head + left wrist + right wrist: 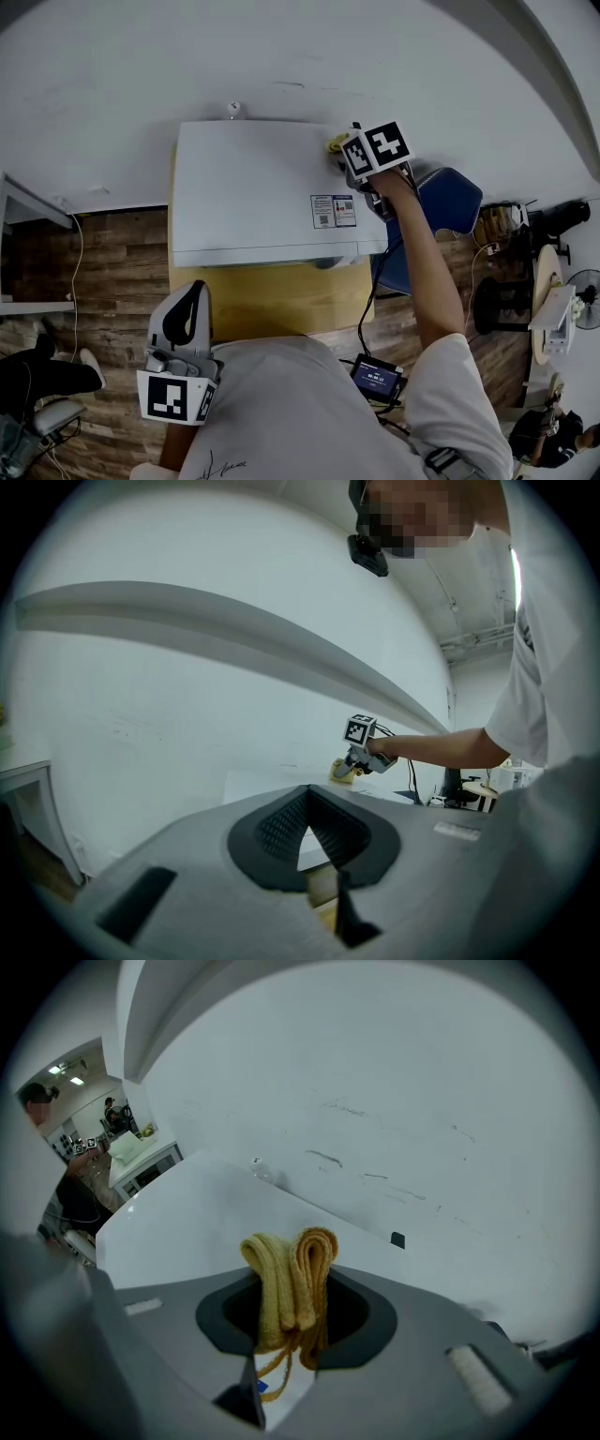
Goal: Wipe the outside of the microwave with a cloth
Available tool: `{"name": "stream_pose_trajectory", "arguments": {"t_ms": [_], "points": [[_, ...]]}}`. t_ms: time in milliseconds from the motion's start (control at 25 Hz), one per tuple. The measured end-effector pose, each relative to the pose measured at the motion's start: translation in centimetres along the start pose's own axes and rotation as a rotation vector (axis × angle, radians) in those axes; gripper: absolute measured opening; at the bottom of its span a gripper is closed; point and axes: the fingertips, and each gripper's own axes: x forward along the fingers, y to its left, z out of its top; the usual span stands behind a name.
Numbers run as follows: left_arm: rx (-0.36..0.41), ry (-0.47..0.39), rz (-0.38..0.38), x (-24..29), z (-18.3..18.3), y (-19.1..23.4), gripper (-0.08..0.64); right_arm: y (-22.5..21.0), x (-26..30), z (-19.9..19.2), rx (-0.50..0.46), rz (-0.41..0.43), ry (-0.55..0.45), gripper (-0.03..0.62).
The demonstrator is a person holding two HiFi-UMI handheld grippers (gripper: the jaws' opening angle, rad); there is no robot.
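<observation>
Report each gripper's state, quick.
Left gripper: closed, holding nothing.
Right gripper: closed on the yellow cloth.

Nothing can be read clearly. A white label (334,211) with blue print and a small square code sits on the top of the microwave (253,187), its lettering too small to read. A small black device (376,379) shows lit digits, illegible. The cubes on the right gripper (339,147) and left gripper (194,292) bear black-and-white square markers.
</observation>
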Motion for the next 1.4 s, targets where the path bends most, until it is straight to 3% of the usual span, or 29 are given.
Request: {"name": "stream_pose_trajectory", "arguments": {"t_ms": [1400], "points": [[-0.007, 0.002, 0.009, -0.2, -0.5, 0.6, 0.000, 13.7, 3.1, 6.4, -0.190, 0.192, -0.039, 0.121]]}}
